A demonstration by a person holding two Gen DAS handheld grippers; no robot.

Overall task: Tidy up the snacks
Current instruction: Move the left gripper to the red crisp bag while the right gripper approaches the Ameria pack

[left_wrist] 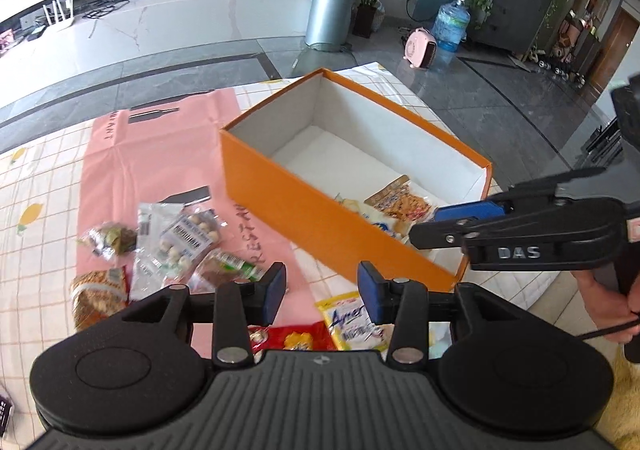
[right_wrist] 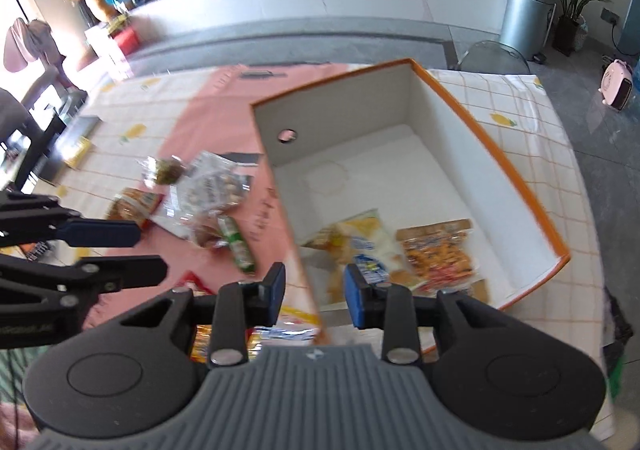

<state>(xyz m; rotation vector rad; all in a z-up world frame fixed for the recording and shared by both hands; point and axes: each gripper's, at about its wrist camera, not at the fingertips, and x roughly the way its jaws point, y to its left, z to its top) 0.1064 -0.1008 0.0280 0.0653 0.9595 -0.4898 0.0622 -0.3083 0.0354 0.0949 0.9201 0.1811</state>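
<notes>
An open orange box with a white inside stands on the table; it also shows in the right wrist view. Inside lie an orange snack packet and a yellow-white packet. Several loose snack packets lie on a pink sheet left of the box. A yellow packet and a red packet lie below my left gripper, which is open and empty. My right gripper is open and empty above the box's near wall. It also shows in the left wrist view.
A pink sheet covers part of the checked tablecloth. A dark flat object and a yellow one lie at the table's far left. Beyond the table are a grey floor, a bin and a white counter.
</notes>
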